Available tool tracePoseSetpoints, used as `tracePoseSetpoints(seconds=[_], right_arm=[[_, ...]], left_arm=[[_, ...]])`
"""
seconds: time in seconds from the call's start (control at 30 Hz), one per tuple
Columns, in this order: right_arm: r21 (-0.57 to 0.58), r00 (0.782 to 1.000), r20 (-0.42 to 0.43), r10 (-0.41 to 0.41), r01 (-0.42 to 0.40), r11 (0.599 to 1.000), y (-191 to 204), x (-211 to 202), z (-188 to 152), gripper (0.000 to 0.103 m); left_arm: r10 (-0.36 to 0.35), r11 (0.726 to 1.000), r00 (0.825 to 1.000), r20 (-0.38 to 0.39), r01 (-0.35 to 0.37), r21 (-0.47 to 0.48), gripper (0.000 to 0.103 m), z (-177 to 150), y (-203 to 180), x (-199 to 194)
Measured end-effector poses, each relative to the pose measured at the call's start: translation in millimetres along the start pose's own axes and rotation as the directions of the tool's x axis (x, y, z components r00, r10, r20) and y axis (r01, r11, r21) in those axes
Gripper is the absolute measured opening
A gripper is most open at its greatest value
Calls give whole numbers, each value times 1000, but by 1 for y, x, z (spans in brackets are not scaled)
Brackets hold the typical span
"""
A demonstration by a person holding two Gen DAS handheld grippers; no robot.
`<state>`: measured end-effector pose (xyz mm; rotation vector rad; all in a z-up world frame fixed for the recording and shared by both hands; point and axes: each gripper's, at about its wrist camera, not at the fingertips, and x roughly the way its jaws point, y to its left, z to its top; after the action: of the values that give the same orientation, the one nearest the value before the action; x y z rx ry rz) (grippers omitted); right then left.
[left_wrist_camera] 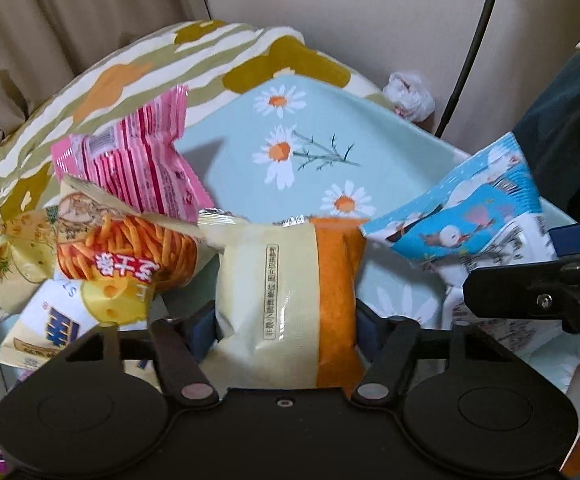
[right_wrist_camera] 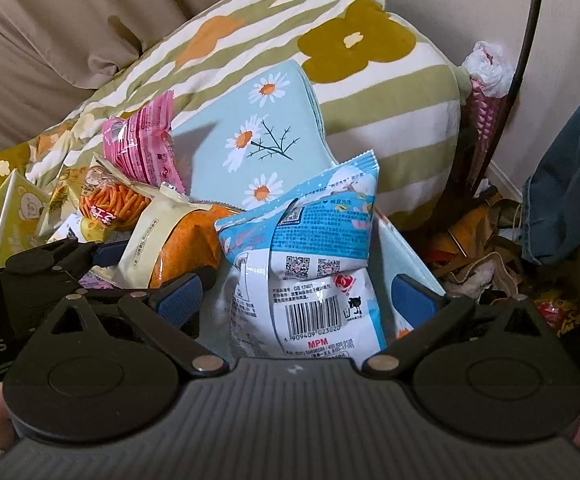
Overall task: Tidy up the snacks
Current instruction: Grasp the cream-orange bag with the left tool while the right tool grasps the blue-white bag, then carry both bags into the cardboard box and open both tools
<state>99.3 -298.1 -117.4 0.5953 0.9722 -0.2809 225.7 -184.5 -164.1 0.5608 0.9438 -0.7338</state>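
Observation:
My left gripper (left_wrist_camera: pixel 286 320) is shut on a cream and orange snack bag (left_wrist_camera: pixel 290 300), which stands upright between the blue pads; the bag also shows in the right wrist view (right_wrist_camera: pixel 178 248). My right gripper (right_wrist_camera: pixel 294 300) is open, its blue pads on either side of a blue and white snack bag (right_wrist_camera: pixel 306 272) without pressing it. That bag shows at the right of the left wrist view (left_wrist_camera: pixel 470 224). A pink bag (left_wrist_camera: pixel 138 160) and an orange-stick snack bag (left_wrist_camera: pixel 126 244) lie to the left.
The snacks sit on a light blue daisy-print cloth (left_wrist_camera: pixel 302 152) in front of a green-striped flowered pillow (right_wrist_camera: pixel 370 60). More yellow and white packets (left_wrist_camera: pixel 50 320) pile at the left. A black cable (right_wrist_camera: pixel 526 40), a crumpled plastic bag (right_wrist_camera: pixel 486 68) and floor clutter (right_wrist_camera: pixel 490 248) lie at the right.

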Motion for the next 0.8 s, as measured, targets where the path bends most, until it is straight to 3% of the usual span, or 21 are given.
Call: tracePoseSetpoints(seconds=[0.37,0.57,0.8], right_arm=[[-44,1000,-23,-5,4,999,5,14,-1,103],[-123,999,-36,-26,22,992,12,20,-3,103],[-241,997,-48,-65,52,969,16,23,-7,80]], left_arm=[[-2,1000,1000,-6,2,-30,67,-14,-2,-10],[12,997,1000,-17,-13,-79,67,-26,-3,-18],[39,988,999,-19,-42,-147,66,-38,-7,-27]])
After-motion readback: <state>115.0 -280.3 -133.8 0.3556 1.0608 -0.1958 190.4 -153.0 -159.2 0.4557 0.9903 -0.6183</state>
